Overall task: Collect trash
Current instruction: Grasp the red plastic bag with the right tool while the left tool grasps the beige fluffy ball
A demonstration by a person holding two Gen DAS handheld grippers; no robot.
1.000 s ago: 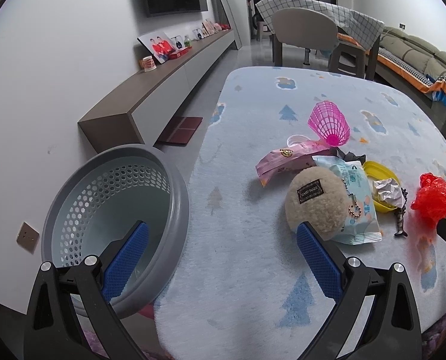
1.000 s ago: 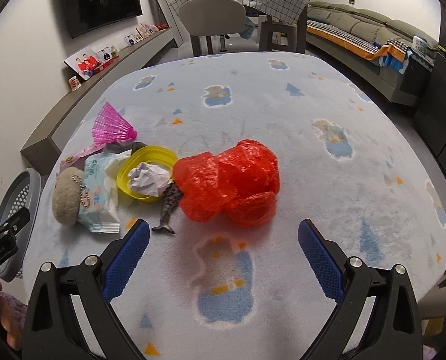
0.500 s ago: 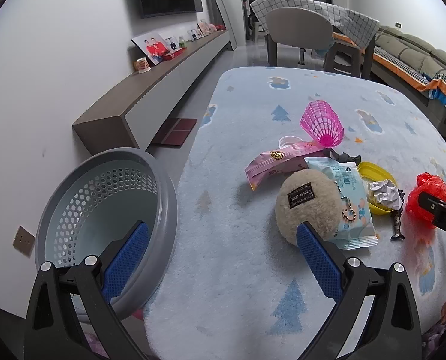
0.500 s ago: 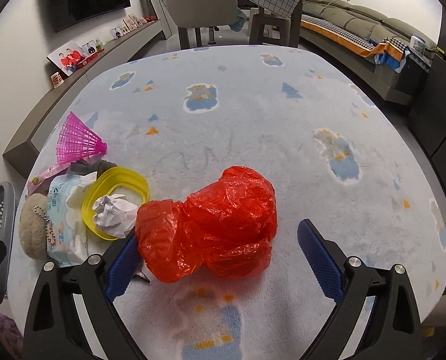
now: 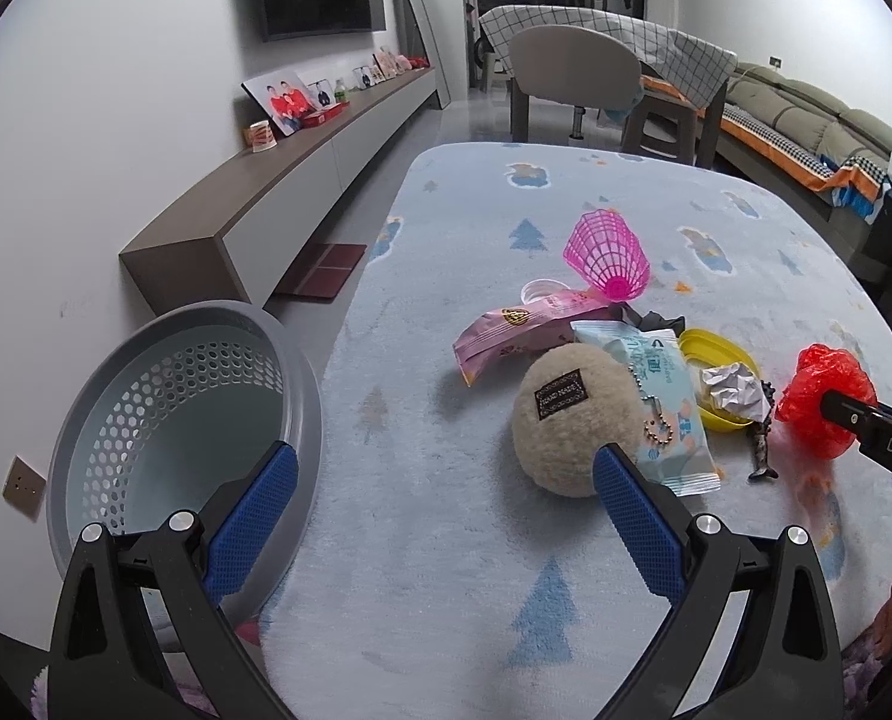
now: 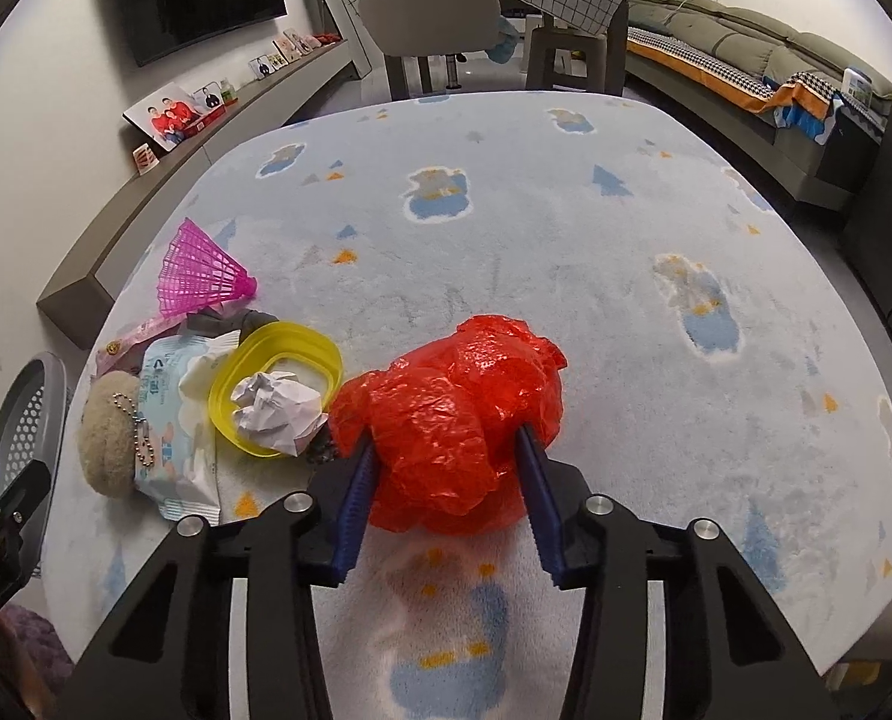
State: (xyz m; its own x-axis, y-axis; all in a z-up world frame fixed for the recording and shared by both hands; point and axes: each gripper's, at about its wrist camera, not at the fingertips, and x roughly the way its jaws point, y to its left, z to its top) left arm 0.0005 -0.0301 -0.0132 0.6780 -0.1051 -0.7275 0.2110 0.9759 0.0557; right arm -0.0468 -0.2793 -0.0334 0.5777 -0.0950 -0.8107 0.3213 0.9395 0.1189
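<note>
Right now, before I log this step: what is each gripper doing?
Left gripper: open, holding nothing.
Right gripper: jaws closing on the red plastic bag, pads already pressing its sides.

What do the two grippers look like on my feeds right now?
Both match: the left gripper and right gripper have black angular plastic arms with silver screw heads, and jaws lined with blue, finely ribbed pads. White lettering "DAS" shows on the right gripper's side in the left wrist view. No cables or sleeves are visible.

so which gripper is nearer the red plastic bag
Right. The right gripper has the red plastic bag between its closing jaws, pads against its sides. The left gripper hangs open across the table, beside the grey basket, with the pile of clutter in between.
</note>
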